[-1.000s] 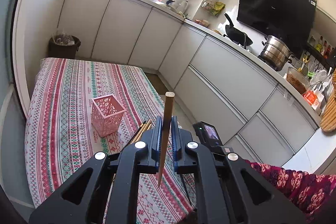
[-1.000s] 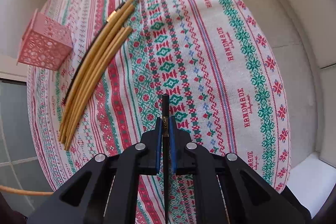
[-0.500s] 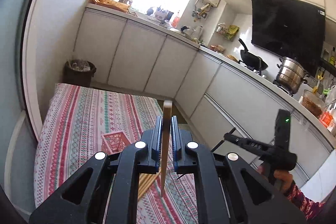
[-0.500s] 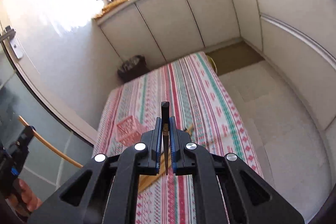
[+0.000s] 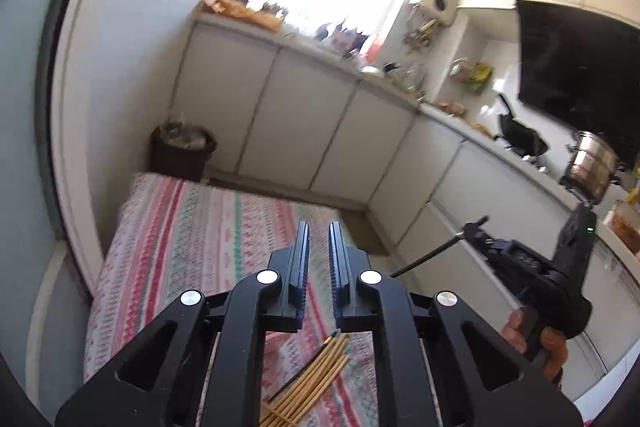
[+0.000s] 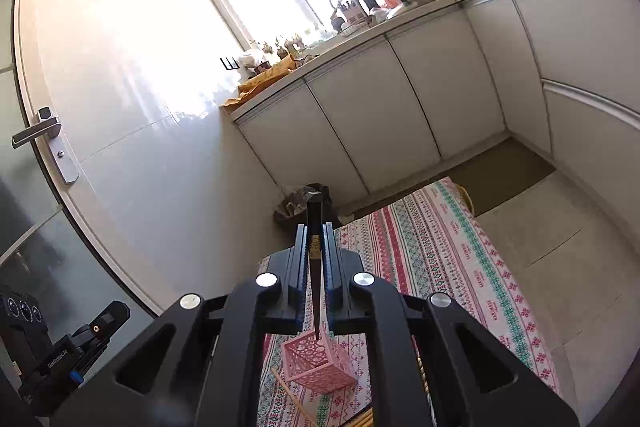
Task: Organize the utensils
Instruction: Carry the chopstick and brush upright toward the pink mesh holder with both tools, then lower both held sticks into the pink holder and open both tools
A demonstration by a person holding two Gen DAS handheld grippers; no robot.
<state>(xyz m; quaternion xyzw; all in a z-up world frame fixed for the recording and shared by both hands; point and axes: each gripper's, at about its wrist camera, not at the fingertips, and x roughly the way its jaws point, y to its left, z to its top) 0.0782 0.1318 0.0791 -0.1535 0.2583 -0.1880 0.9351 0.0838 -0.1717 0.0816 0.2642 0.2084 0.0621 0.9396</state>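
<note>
Chopsticks, pale bamboo ones, lie bundled on the striped tabletop below the left claw, whose jaws have just been opening and stand apart with nothing between them. In the right wrist view, the right claw is clamped on a black chopstick, its tip over the pink basket; another bamboo chopstick lies beside the basket.

**Camera setup: two wrist fisheyes**

Left view: above the table, facing cabinets and window. Right view: higher over the table, tilted down, facing the same cabinets. Both share cloth, bin, corner.
</note>
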